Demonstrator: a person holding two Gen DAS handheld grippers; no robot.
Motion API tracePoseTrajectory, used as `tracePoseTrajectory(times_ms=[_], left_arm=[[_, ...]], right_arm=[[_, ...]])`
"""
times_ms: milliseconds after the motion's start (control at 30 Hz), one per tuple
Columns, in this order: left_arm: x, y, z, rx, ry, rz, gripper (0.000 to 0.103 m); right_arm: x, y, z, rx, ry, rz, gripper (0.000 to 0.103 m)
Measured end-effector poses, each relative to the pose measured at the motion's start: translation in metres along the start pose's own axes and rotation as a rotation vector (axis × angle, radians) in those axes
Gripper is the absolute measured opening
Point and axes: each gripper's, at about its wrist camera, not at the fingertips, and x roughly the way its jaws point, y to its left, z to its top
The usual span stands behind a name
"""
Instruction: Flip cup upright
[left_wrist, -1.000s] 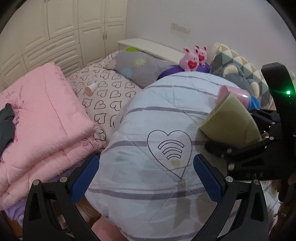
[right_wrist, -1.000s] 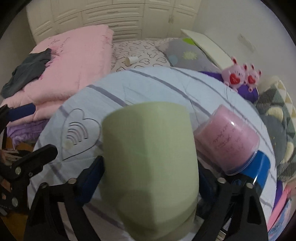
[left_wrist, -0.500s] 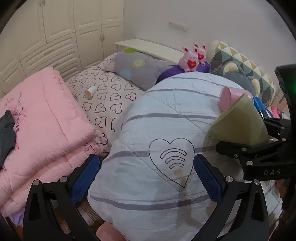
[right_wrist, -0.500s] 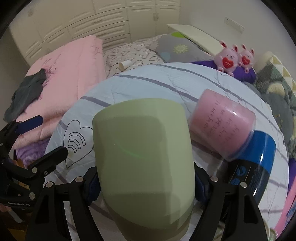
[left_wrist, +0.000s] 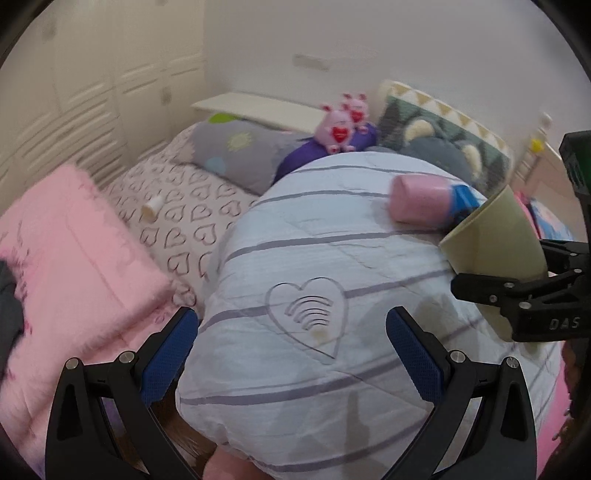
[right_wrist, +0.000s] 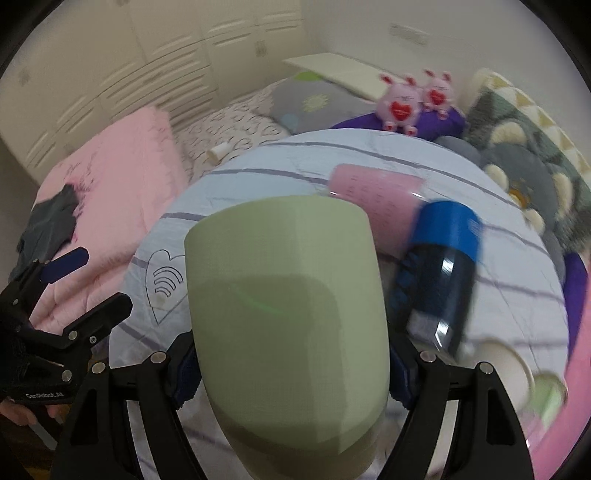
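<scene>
Two tools show: the right tool (right_wrist: 291, 354) clamps the green cup (right_wrist: 288, 314), lifted over the striped quilt (left_wrist: 314, 277) and tilted, so setting it upright remains, while the left tool (left_wrist: 291, 354) gapes empty.

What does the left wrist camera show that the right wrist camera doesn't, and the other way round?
Only the left wrist view shows the left gripper head-on, fingers spread with nothing between them, and the green cup seen from the side, tilted.

Only the right wrist view shows the right gripper clamping the cup from both sides, the full length of the blue bottle, and a white cup lying at lower right.

Both show the striped quilt, the pink container, the pink blanket and the two pink plush toys.
</scene>
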Motion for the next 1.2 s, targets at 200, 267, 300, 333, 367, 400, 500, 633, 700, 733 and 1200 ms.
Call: tracePoseTrajectory(times_ms=[200, 267, 300, 333, 367, 400, 500, 633, 700, 733, 1200], left_arm=[[-0.003, -0.032, -0.002, 0.173, 0.014, -0.115, 0.103], [-0.001, -0.045, -0.004, 0.238, 0.02, -0.143, 0.103], [0.0, -0.051, -0.005, 0.26, 0.027, -0.163, 0.103], [0.0, -0.055, -0.006, 0.278, 0.035, -0.181, 0.103], [0.0, -0.062, -0.008, 0.304, 0.043, -0.206, 0.103], [0.0, -0.066, -0.009, 0.324, 0.044, -0.22, 0.103], [0.001, -0.075, -0.012, 0.374, 0.043, -0.253, 0.103], [0.008, -0.078, -0.017, 0.431, 0.064, -0.287, 0.103], [0.016, -0.076, -0.017, 0.454, 0.079, -0.292, 0.103], [0.018, -0.074, -0.017, 0.461, 0.084, -0.299, 0.103], [0.039, -0.056, -0.016, 0.476, 0.114, -0.341, 0.103]], right_arm=[[-0.036, -0.015, -0.057, 0.248, -0.046, -0.082, 0.08], [-0.047, -0.017, -0.079, 0.338, -0.068, -0.105, 0.08], [-0.052, -0.016, -0.092, 0.392, -0.089, -0.127, 0.08], [-0.056, -0.016, -0.097, 0.426, -0.099, -0.133, 0.08], [-0.058, -0.016, -0.105, 0.471, -0.111, -0.136, 0.08], [-0.06, -0.017, -0.113, 0.512, -0.123, -0.145, 0.08], [-0.058, -0.014, -0.129, 0.633, -0.145, -0.173, 0.08], [-0.053, -0.013, -0.149, 0.805, -0.179, -0.19, 0.08], [-0.053, -0.01, -0.154, 0.86, -0.196, -0.221, 0.08], [-0.051, -0.007, -0.156, 0.891, -0.195, -0.242, 0.08], [-0.029, 0.021, -0.15, 0.965, -0.13, -0.373, 0.084]])
